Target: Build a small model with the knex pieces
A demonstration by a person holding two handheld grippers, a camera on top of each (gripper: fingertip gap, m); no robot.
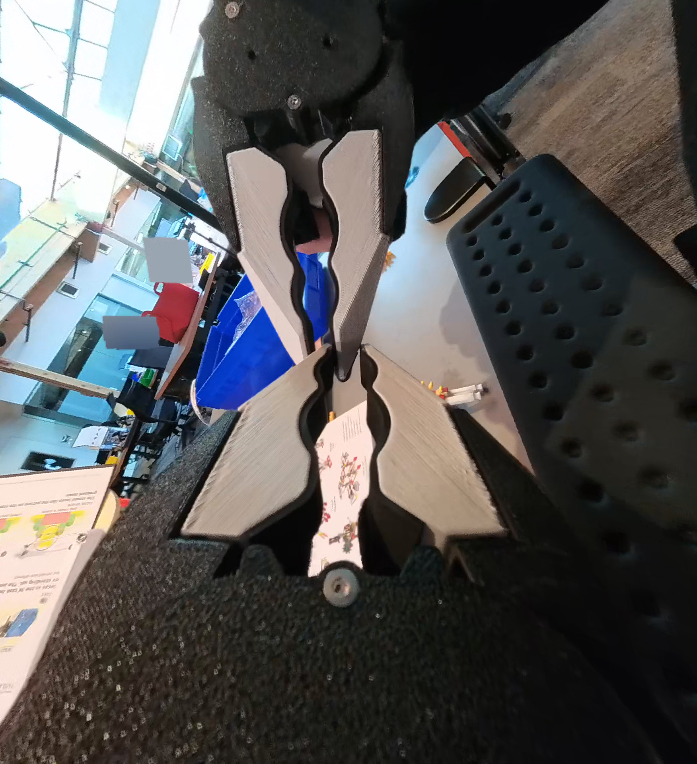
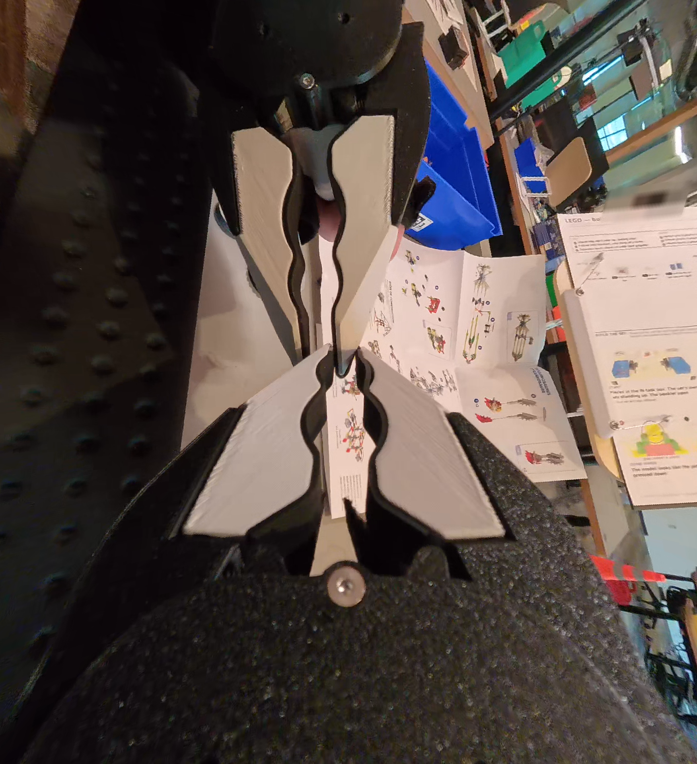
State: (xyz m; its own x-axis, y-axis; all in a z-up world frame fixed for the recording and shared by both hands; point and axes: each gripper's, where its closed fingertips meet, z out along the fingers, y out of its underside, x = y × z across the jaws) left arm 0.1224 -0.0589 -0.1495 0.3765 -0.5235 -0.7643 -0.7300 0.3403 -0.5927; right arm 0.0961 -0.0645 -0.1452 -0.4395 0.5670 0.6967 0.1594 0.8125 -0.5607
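In the left wrist view, the left gripper [image 1: 344, 364] is seen slightly parted, empty, its tips meeting the right gripper [image 1: 334, 351] above an instruction sheet [image 1: 344, 454]. In the right wrist view, the right gripper [image 2: 344, 364] is likewise narrowly parted, empty, with blue bins [image 2: 458, 182] beyond.

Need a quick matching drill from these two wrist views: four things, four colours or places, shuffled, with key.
Things:
1. storage bin
2. perforated chair back
3. unfolded instruction sheet
4. left gripper

Descriptions:
A. black, full of round holes
B. white paper with small coloured model drawings, flat on the table
C. blue plastic, behind the grippers
D. fingertips meeting those of the right gripper head-on

Pairs: 1-C, 2-A, 3-B, 4-D
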